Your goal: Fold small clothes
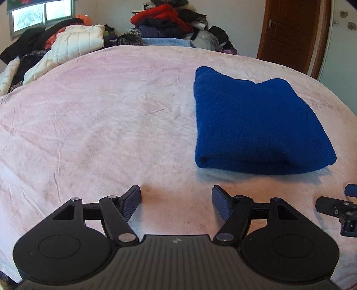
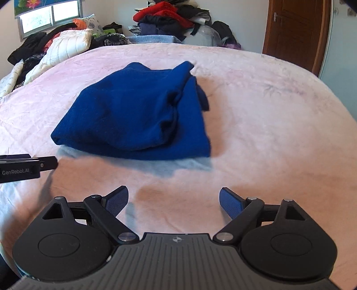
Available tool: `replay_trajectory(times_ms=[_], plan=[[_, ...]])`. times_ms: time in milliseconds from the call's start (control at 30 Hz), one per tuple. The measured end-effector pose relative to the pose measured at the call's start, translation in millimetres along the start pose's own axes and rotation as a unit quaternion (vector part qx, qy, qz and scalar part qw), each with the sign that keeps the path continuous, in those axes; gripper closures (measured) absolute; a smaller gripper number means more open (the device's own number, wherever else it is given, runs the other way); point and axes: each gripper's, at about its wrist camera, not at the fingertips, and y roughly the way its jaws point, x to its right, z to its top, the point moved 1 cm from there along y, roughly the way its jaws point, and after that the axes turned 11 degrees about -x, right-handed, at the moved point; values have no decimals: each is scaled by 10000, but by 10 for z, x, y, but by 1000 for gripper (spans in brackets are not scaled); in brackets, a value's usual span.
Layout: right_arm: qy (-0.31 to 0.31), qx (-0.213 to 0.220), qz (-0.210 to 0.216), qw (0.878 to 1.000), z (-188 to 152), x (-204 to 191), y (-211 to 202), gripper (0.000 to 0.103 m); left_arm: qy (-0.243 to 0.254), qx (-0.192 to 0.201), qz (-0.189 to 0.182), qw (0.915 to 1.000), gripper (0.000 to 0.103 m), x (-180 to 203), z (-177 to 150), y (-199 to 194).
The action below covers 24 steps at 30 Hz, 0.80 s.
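A folded blue garment lies on the pink bedspread, to the right of and beyond my left gripper. That gripper is open, with only bedspread between its fingers. In the right wrist view the same blue garment sits ahead and to the left, its top layer bunched with a loose flap at the far right corner. My right gripper hovers short of it, open wide and holding nothing. Part of the left gripper shows at the left edge there.
Heaps of clothes and a cream quilted jacket line the far side of the bed. A window is at the back left, a brown door at the back right. The pink bedspread stretches right of the garment.
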Motion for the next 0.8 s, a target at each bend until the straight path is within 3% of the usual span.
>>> replay_trajectory(times_ms=[167, 367, 533, 600, 800], plan=[[178, -36, -154, 9997, -23, -72, 148, 4, -12, -10, -29, 10000, 25, 90, -15, 12], [243, 11, -266, 9994, 8, -59, 227, 0, 236, -1, 34, 9997, 24, 172, -6, 30], [431, -123, -351, 9984, 29, -77, 226, 1, 326, -160, 33, 9993, 13, 155, 8, 46], [438, -238, -384, 9980, 45, -89, 233, 0, 321, -302, 47, 9990, 0, 139, 8, 61], [297, -388, -352, 9982, 66, -101, 245, 0, 245, -374, -6, 9990, 0, 113, 3, 69]])
